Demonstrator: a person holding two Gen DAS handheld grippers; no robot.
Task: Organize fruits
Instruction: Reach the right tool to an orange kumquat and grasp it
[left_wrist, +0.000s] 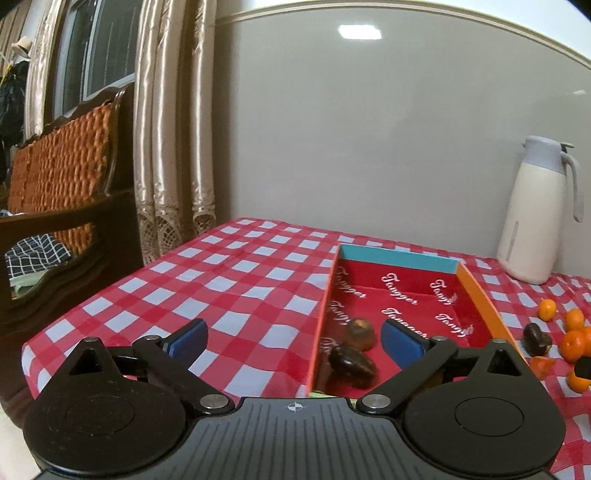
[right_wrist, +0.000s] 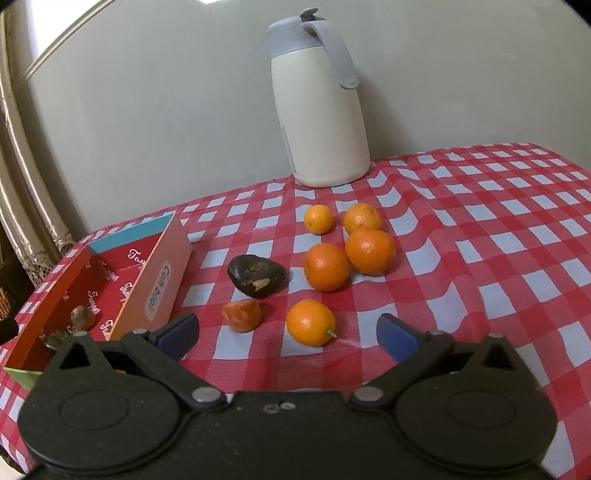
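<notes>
- On the red-and-white checked table (right_wrist: 461, 229), five round orange citrus fruits lie loose; the nearest orange (right_wrist: 311, 322) sits just ahead of the right gripper (right_wrist: 288, 332), between its spread, empty fingers.
- Just left of it lie a dark brown fruit (right_wrist: 256, 275) and an orange peel-like piece (right_wrist: 242, 314).
- The left gripper (left_wrist: 295, 338), also spread and empty, hovers over the shallow red cardboard box (left_wrist: 406, 291) holding two dark fruits (left_wrist: 351, 360).
- The right gripper is nearer.

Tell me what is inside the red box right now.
The red box holds two dark fruits near its front end: a brownish one and a darker one. The rest of its floor shows bare. The front corner is hidden behind the left gripper.
</notes>
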